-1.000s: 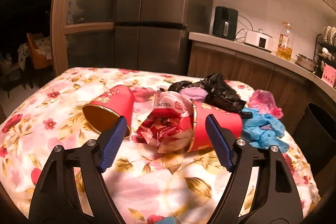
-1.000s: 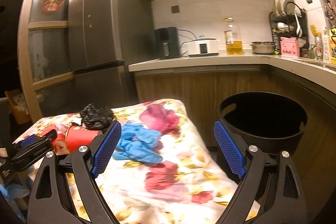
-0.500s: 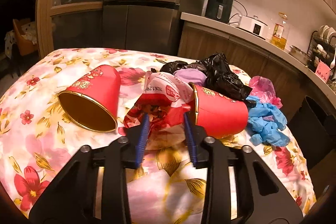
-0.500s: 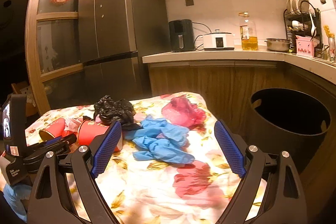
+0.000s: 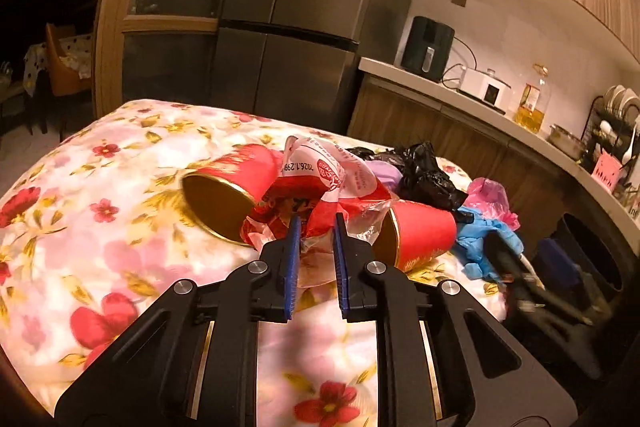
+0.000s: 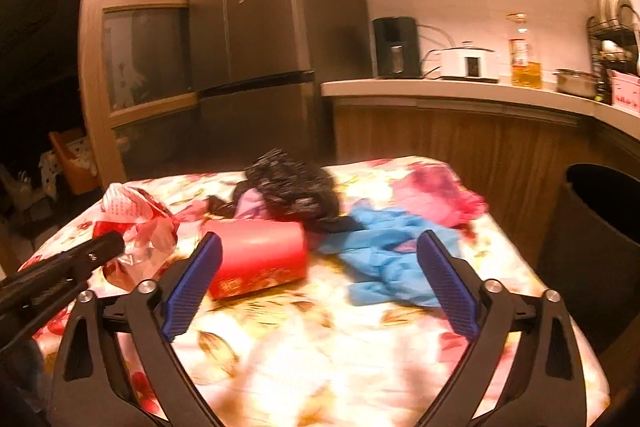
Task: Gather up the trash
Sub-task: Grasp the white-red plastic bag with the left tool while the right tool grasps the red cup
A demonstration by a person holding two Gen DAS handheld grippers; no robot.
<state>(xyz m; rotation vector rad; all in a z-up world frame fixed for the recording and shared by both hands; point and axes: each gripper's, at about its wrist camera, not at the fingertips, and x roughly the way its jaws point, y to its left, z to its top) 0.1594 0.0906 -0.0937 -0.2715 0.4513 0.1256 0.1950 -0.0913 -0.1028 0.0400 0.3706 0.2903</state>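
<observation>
The left gripper point(image 5: 315, 227) pinches the lower folds of a crumpled red-and-white plastic wrapper point(image 5: 320, 183), its blue pads point(image 5: 294, 247) closed to a narrow gap over the film, on a table under a floral cloth point(image 5: 120, 227). The wrapper lies between two tipped red paper cups, one point(image 5: 228, 187) left of it and one point(image 5: 420, 231) right of it, touching or overlapping both. A clean lift likely means drawing the wrapper straight up so neither cup rolls. The right gripper point(image 6: 318, 279) hangs spread wide and empty, short of the right-hand cup point(image 6: 258, 255) and the blue gloves point(image 6: 384, 255). Beyond the wrapper sit a black bag point(image 5: 428, 175) and a pink bag point(image 5: 490, 195); the dark bin point(image 6: 600, 227) stands off the table's far right corner.
</observation>
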